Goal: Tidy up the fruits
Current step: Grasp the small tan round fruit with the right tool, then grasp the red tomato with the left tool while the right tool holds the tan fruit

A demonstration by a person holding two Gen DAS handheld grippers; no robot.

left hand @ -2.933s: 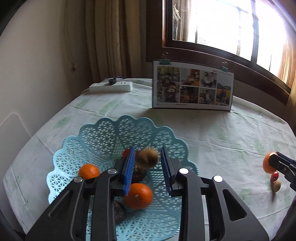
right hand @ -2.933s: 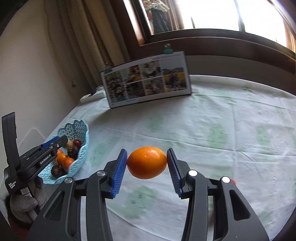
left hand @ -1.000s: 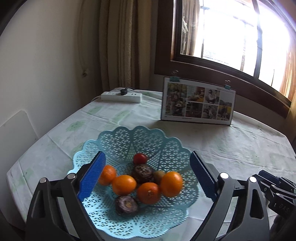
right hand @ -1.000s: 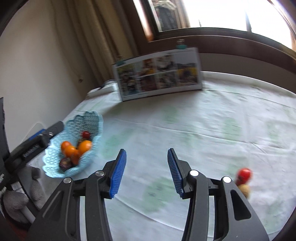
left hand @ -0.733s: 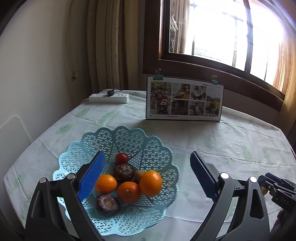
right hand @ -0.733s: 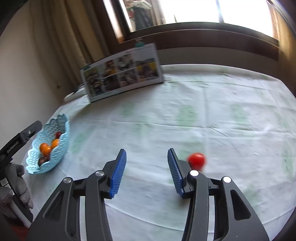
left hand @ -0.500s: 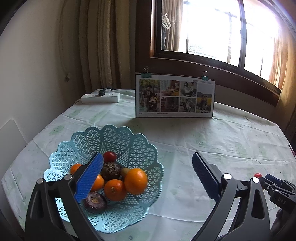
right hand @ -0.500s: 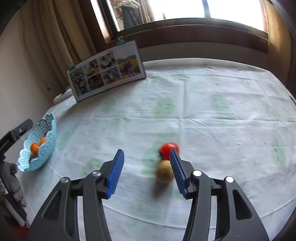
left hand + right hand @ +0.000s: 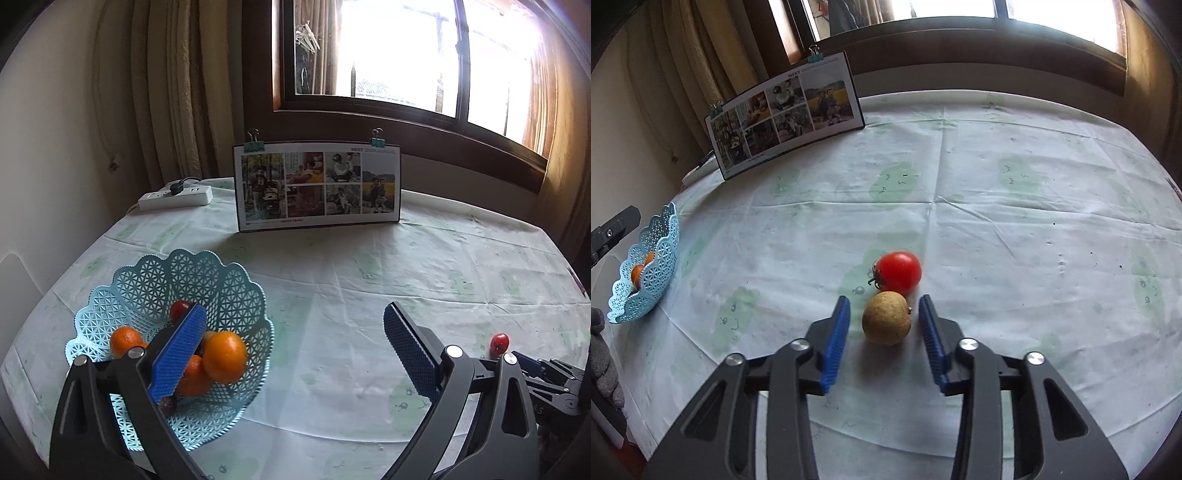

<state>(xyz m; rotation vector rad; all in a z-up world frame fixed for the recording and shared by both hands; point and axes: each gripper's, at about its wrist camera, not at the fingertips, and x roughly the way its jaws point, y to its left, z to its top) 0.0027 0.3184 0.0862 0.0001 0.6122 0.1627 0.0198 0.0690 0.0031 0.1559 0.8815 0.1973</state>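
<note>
Photo board [image 9: 317,186]: "MEET" legible at its top edge, smaller print unreadable; your right gripper [image 9: 884,325]: jaws parted, blue pads either side of the brown fruit [image 9: 886,322] without touching it, holding nothing; red tomato [image 9: 898,272]: just beyond that fruit, touching it; your left gripper [image 9: 291,350]: spread wide, empty, above the blue basket [image 9: 236,295]; oranges [image 9: 224,356]: inside the basket, left of the board.

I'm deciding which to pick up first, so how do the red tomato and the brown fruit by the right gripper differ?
The tomato is glossy red with a green stem; the brown fruit is dull, rough and tan. The brown fruit sits between the open jaws of the right gripper, while the tomato lies just beyond them. Both are small, round and rest close together on the tablecloth.
</note>
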